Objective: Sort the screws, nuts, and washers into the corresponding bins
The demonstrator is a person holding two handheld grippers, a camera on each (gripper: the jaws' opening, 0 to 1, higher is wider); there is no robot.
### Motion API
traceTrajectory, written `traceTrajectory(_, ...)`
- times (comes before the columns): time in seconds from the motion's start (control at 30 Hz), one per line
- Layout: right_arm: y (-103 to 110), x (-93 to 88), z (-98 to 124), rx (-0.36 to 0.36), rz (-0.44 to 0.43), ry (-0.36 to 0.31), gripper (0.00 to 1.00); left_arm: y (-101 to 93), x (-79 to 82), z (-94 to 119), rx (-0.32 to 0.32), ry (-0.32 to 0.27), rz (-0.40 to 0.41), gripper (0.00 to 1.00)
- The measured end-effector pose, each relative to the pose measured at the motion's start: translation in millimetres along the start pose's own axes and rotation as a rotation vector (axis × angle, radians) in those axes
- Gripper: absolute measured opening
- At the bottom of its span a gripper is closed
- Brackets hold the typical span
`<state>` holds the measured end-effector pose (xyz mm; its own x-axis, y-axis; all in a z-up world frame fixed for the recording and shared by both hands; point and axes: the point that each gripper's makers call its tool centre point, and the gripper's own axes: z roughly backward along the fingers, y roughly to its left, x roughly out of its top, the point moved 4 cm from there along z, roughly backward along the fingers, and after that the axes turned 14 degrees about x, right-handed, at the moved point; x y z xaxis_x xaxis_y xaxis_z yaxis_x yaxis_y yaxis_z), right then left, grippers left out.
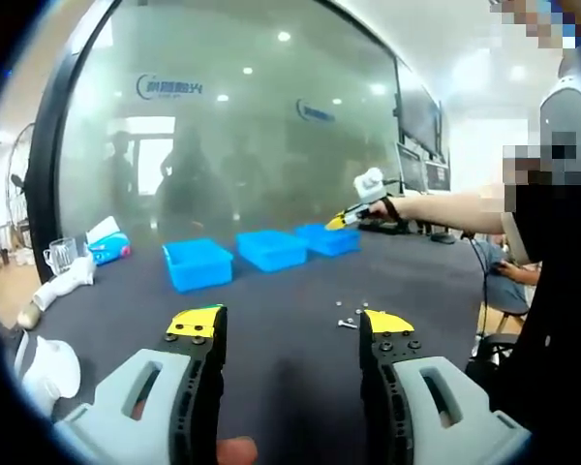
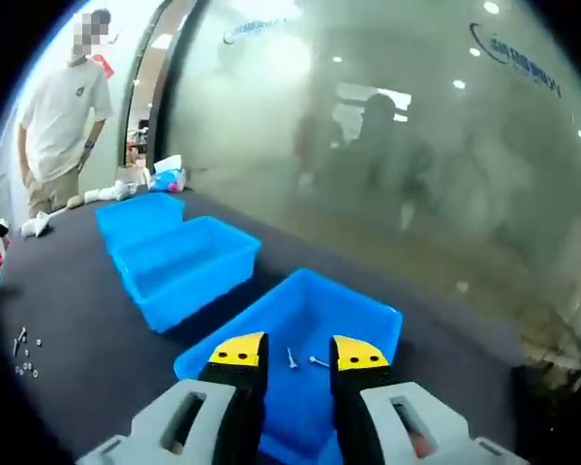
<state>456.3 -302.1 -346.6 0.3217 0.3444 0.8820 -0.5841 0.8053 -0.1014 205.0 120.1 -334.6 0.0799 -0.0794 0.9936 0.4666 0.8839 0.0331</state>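
Screws, nuts and washers lie scattered in a small cluster on the dark bench, just ahead of your left gripper, whose jaws stand wide apart with nothing between them. Three blue bins sit in a row beyond; your right gripper hangs over the end bin, jaws parted and empty, with two screws lying on that bin's floor. The middle bin and the far bin sit further along. A person in a pale shirt stands past the bench's end, before frosted glass.
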Motion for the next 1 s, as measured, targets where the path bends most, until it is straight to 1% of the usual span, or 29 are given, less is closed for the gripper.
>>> traceTrajectory(0.1, 2, -0.2, 4, -0.001, -0.001, -0.005, 0.23, -0.8, 0.7, 0, -0.001, -0.001, 0.000, 0.54)
traceTrajectory(0.17, 5, 0.8, 8, 0.002, -0.006, -0.021, 0.23, -0.9, 1.2, 0, -0.001, -0.002, -0.001, 0.54)
traceTrajectory(0.33, 18, 5.7, 26, 0.011, -0.011, -0.083, 0.23, 0.0, 2.7, 0, 0.002, -0.006, -0.001, 0.54)
traceTrajectory(0.37, 22, 5.3, 31, 0.012, -0.011, -0.087, 0.23, -0.1, 3.0, 0, 0.002, -0.007, -0.001, 0.54)
traceTrajectory(0.4, 25, 6.6, 37, 0.012, -0.015, -0.111, 0.23, 0.3, 3.0, 0, 0.003, -0.007, -0.001, 0.54)
traceTrajectory(0.47, 36, 7.8, 52, 0.017, -0.020, -0.155, 0.23, 1.1, 2.8, 0, 0.005, -0.007, -0.003, 0.54)
traceTrajectory(0.53, 45, 7.8, 64, 0.017, -0.020, -0.184, 0.24, 2.1, 2.8, 0, 0.007, -0.007, 0.000, 0.54)
traceTrajectory(0.77, 91, 1.7, 114, 0.019, 0.009, -0.283, 0.25, 3.6, 5.6, -1, 0.011, -0.016, 0.003, 0.54)
traceTrajectory(0.87, 108, -3.6, 133, 0.012, 0.011, -0.322, 0.25, 3.2, 6.2, -1, 0.010, -0.020, 0.003, 0.54)
traceTrajectory(1.0, 125, -15.8, 149, 0.015, 0.002, -0.342, 0.26, 3.1, 5.2, -1, 0.008, -0.019, 0.003, 0.54)
